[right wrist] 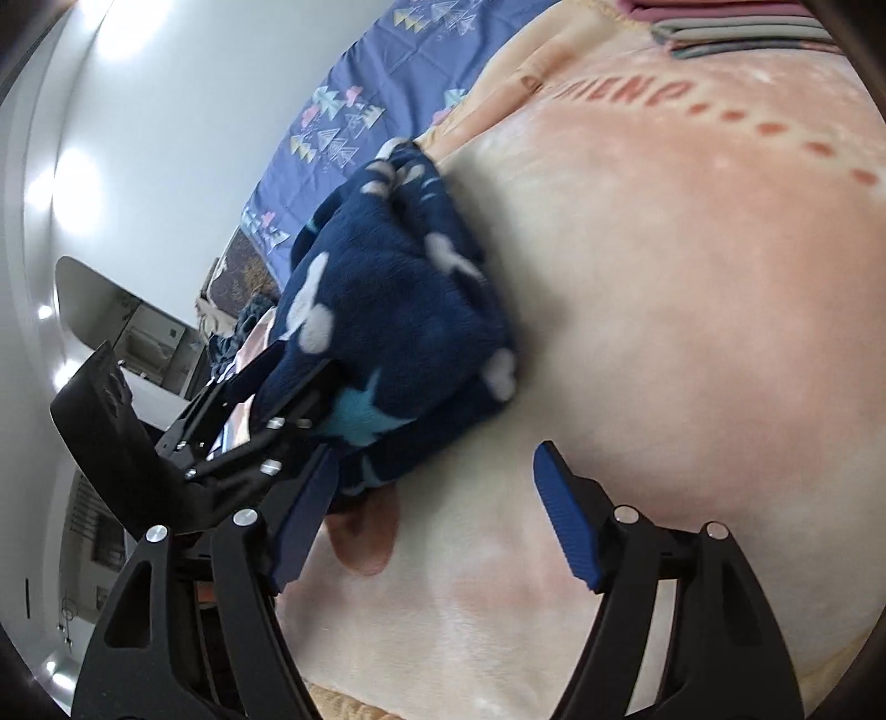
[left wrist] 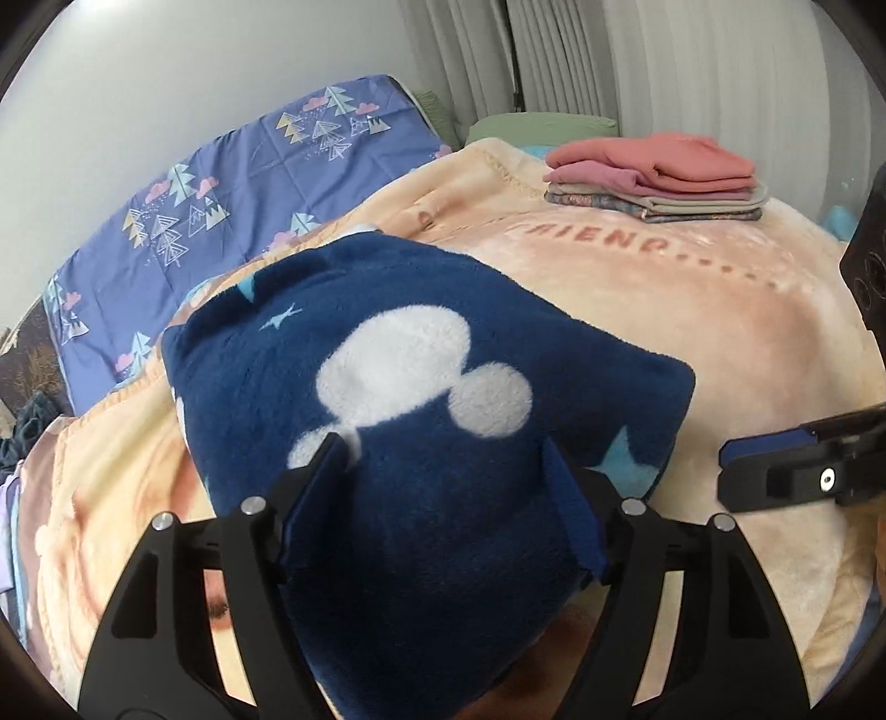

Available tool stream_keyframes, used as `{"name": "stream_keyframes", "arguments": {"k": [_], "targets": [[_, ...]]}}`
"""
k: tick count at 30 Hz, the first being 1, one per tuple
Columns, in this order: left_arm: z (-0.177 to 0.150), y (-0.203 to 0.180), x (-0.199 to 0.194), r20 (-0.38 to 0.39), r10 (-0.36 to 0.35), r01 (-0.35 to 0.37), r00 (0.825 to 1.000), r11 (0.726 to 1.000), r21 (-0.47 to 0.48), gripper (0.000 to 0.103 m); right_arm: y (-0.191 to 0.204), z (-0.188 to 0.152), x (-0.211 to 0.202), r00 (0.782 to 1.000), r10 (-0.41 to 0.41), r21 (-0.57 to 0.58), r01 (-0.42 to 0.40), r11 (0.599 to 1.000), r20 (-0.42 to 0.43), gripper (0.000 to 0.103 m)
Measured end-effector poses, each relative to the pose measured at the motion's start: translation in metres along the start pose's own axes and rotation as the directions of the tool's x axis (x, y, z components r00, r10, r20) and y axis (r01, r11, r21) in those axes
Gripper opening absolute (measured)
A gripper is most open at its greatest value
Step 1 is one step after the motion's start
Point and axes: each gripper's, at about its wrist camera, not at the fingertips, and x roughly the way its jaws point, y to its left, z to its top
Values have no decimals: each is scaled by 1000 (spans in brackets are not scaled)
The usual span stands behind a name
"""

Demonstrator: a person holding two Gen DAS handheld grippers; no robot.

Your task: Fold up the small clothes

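Both grippers spread apart: left gripper (left wrist: 443,448) straddles the one folded navy fleece garment (left wrist: 421,387) on the peach blanket (left wrist: 720,343), right gripper (right wrist: 434,459) empty beside it. One stack of folded clothes (left wrist: 653,177) at the back, maybe five pieces.

- Plain white wall (left wrist: 183,50) runs behind the bed, pretty bare.
- Long pale pleated curtains (left wrist: 637,55) hang at the far end, daylight coming through them.
- The bed is covered by a fuzzy peach-coloured blanket (left wrist: 720,343) with reddish lettering printed on it.
- Along the wall side lies a purple-blue sheet with little tree and cloud prints (left wrist: 221,183).
- A green pillow (left wrist: 531,123) sits up by the curtains.
- In the right wrist view, bright ceiling light spots (right wrist: 77,171) glare off the white ceiling, and a doorway (right wrist: 144,338) opens into another room.
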Motion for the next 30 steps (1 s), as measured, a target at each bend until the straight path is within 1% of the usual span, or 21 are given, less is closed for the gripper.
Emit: {"name": "stream_keyframes", "arguments": {"k": [4, 6, 8, 10, 13, 19, 23, 27, 30], "targets": [[-1, 3, -1, 0, -13, 13, 1000, 1000, -16, 75, -7, 4, 7, 999, 50, 99, -49, 994, -10, 78], [-1, 5, 0, 3, -16, 16, 1000, 1000, -16, 75, -12, 7, 11, 998, 68, 170, -66, 983, -7, 78], [-2, 5, 0, 7, -19, 19, 1000, 1000, -21, 75, -14, 11, 11, 997, 75, 213, -75, 974, 7, 78], [-2, 6, 0, 9, -21, 21, 1000, 999, -26, 76, -13, 14, 12, 997, 78, 236, -80, 968, 18, 81], [-2, 6, 0, 10, -22, 22, 1000, 999, -26, 77, -10, 18, 20, 996, 82, 258, -85, 962, 22, 82], [-3, 8, -2, 16, -52, 53, 999, 998, -37, 77, -8, 26, 37, 998, 24, 309, -41, 950, 58, 90], [-2, 10, -2, 18, -68, 69, 997, 997, -43, 77, -3, 26, 42, 997, -33, 340, 6, 940, 75, 91], [-4, 11, -2, 24, -78, 79, 997, 996, -40, 77, 0, 18, 36, 997, -42, 393, 12, 919, 68, 91], [-3, 13, -2, 25, -96, 97, 995, 994, -45, 77, -5, 21, 44, 997, -52, 419, 25, 908, 52, 91]]}}
